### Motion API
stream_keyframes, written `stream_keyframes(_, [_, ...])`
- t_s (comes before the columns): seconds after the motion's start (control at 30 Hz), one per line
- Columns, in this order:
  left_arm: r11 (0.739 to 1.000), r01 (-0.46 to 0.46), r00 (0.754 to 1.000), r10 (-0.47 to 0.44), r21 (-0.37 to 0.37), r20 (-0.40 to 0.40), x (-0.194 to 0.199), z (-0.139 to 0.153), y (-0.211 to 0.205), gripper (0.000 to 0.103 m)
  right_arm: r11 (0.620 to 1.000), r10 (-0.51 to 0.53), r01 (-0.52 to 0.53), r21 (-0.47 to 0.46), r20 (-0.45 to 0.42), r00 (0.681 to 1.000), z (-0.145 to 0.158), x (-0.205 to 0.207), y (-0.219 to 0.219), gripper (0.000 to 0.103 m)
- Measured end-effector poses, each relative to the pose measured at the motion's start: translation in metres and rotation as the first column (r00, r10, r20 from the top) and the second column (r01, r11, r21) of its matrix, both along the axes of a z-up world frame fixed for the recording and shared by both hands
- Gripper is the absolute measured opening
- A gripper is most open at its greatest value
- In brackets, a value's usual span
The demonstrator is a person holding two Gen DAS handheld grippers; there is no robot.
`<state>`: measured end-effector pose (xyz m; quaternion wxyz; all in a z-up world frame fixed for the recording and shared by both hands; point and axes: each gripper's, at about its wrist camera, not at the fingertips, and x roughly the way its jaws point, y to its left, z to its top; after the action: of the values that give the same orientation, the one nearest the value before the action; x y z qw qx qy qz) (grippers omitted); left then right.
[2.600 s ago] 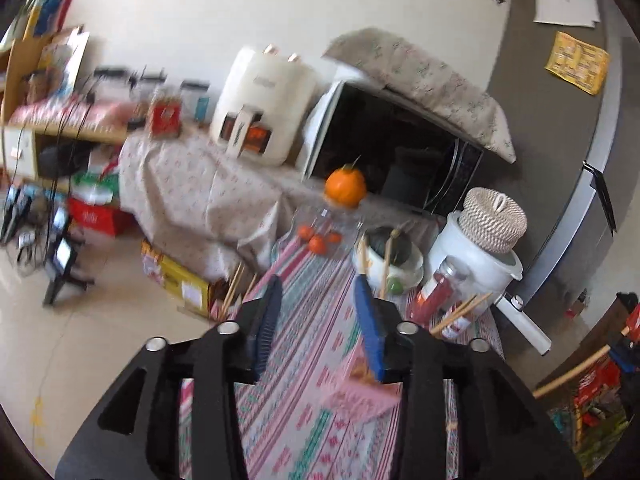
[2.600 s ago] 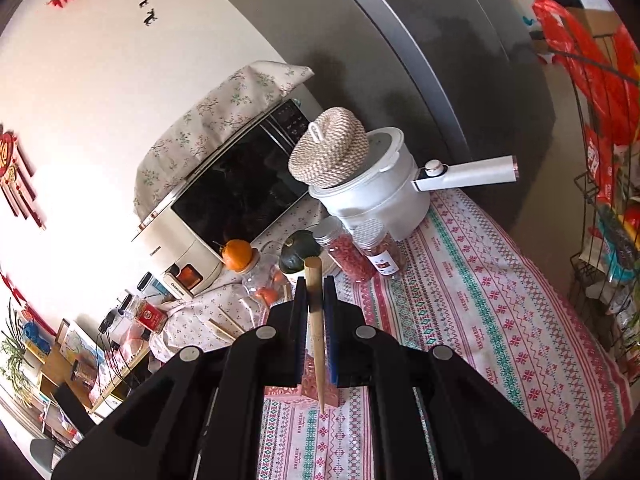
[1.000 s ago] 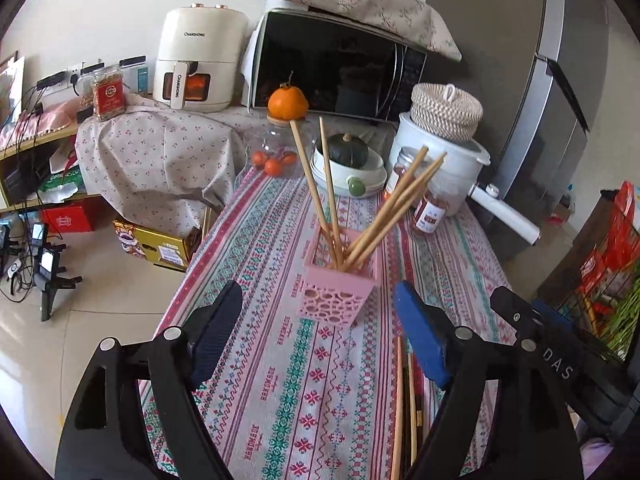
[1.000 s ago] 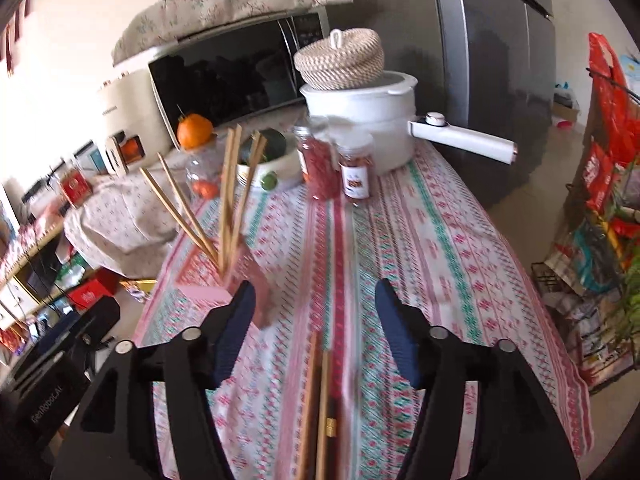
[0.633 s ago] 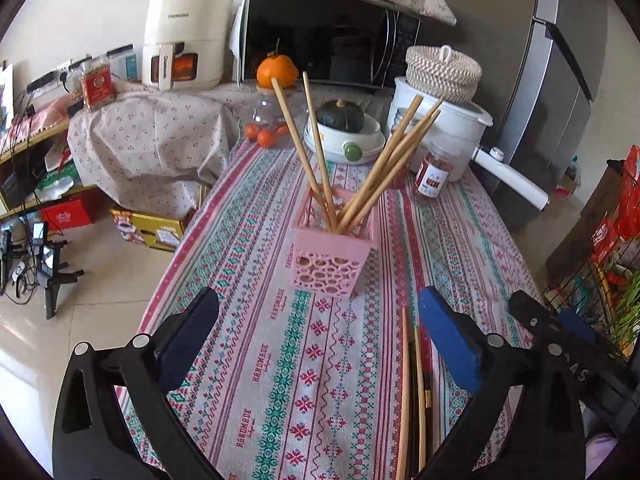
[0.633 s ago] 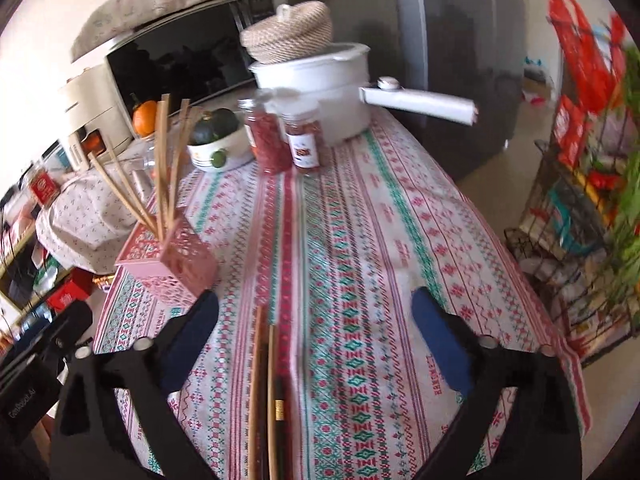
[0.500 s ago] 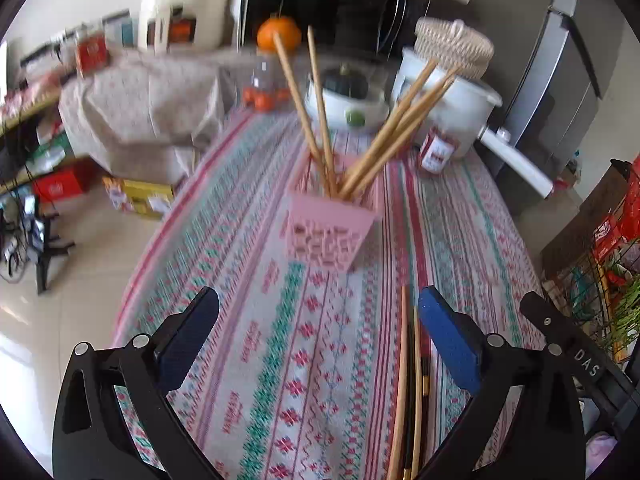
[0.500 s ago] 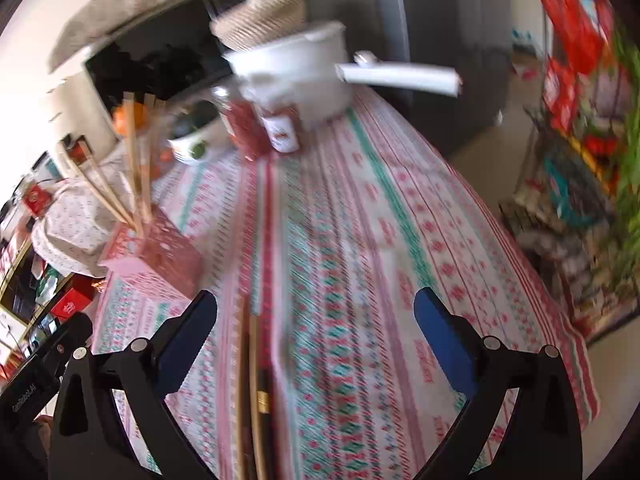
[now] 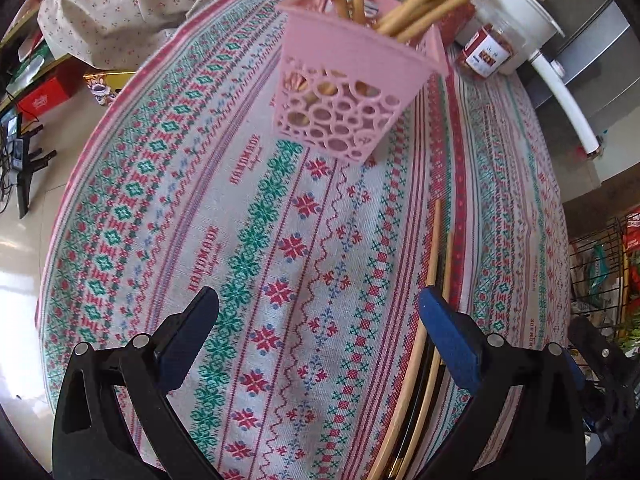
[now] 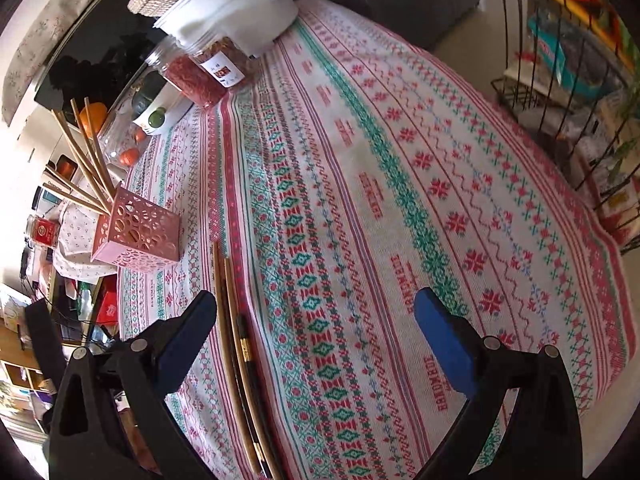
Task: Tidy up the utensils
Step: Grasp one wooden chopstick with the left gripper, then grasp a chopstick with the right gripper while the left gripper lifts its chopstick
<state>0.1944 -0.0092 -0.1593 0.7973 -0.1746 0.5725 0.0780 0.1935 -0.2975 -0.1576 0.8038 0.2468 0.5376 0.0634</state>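
A pink perforated holder stands on the patterned tablecloth with several wooden chopsticks leaning in it. It also shows in the right wrist view. Loose wooden and dark chopsticks lie side by side on the cloth, close beside my left gripper's right finger. In the right wrist view these loose chopsticks lie just beside the left finger. My left gripper is open and empty, low over the cloth. My right gripper is open and empty, low over the cloth.
A white pot with a long handle and woven lid, two jars of red contents, a bowl and an orange stand at the table's far end. A wire rack stands off the right edge.
The right gripper, earlier shut on a chopstick over the holder, has opened and is empty. Both grippers have dropped low over the cloth, towards the loose chopsticks.
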Motion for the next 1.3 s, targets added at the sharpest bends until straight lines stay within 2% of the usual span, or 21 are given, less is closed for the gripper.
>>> stream_keyframes(0.23, [0.999, 0.011, 1.000, -0.011, 0.040, 0.011, 0.025, -0.009, -0.025, 0.096, 0.994, -0.028, 0.034, 0.107, -0.053, 0.998, -0.007, -0.002, -0.018, 0.096])
stream_keyframes(0.47, [0.996, -0.037, 0.999, 0.035, 0.080, 0.017, 0.056, -0.021, -0.040, 0.096, 0.986, -0.055, 0.064, 0.151, -0.061, 0.997, -0.005, -0.005, -0.034, 0.096])
stream_keyframes(0.57, [0.991, -0.042, 0.999, 0.039, 0.129, 0.027, 0.062, -0.024, -0.046, 0.095, 0.980, -0.058, 0.071, 0.186, -0.077, 0.995, -0.008, -0.003, -0.039, 0.096])
stream_keyframes(0.67, [0.982, -0.045, 0.999, 0.039, 0.183, 0.033, 0.070, -0.028, -0.054, 0.091, 0.977, -0.055, 0.070, 0.199, -0.080, 0.995, -0.008, -0.003, -0.040, 0.096])
stream_keyframes(0.73, [0.974, -0.033, 0.999, 0.026, 0.223, 0.032, 0.072, -0.030, -0.060, 0.084, 0.978, -0.055, 0.069, 0.197, -0.078, 0.995, -0.007, -0.002, -0.039, 0.096])
stream_keyframes(0.8, [0.973, -0.010, 0.999, -0.001, 0.231, 0.047, 0.074, -0.030, -0.067, 0.076, 0.981, -0.059, 0.071, 0.183, -0.070, 0.996, -0.005, -0.001, -0.039, 0.096])
stream_keyframes(0.87, [0.973, 0.013, 0.998, -0.026, 0.231, 0.053, 0.070, -0.029, -0.074, 0.064, 0.984, -0.060, 0.070, 0.166, -0.064, 0.996, -0.003, -0.001, -0.040, 0.096])
stream_keyframes(0.93, [0.972, 0.038, 0.997, -0.052, 0.230, 0.055, 0.061, -0.025, -0.073, 0.046, 0.987, -0.060, 0.068, 0.147, -0.059, 0.996, -0.003, 0.000, -0.039, 0.096])
stream_keyframes(1.03, [0.971, 0.085, 0.994, -0.099, 0.224, 0.050, 0.048, -0.023, -0.071, 0.030, 0.989, -0.049, 0.058, 0.136, -0.065, 0.997, -0.005, 0.002, -0.033, 0.096])
stream_keyframes(1.07, [0.970, 0.101, 0.992, -0.114, 0.219, 0.048, 0.043, -0.022, -0.073, 0.028, 0.990, -0.043, 0.051, 0.129, -0.068, 0.997, -0.006, 0.003, -0.029, 0.096])
stream_keyframes(1.2, [0.975, 0.148, 0.987, -0.156, 0.163, 0.041, 0.030, -0.020, -0.057, 0.007, 0.997, -0.008, 0.013, 0.070, -0.070, 0.998, -0.010, 0.007, -0.012, 0.096])
stream_keyframes(1.3, [0.986, 0.149, 0.988, -0.152, 0.070, 0.036, 0.017, -0.017, -0.040, 0.005, 0.999, 0.031, -0.030, 0.013, -0.081, 0.996, -0.015, 0.010, 0.005, 0.096])
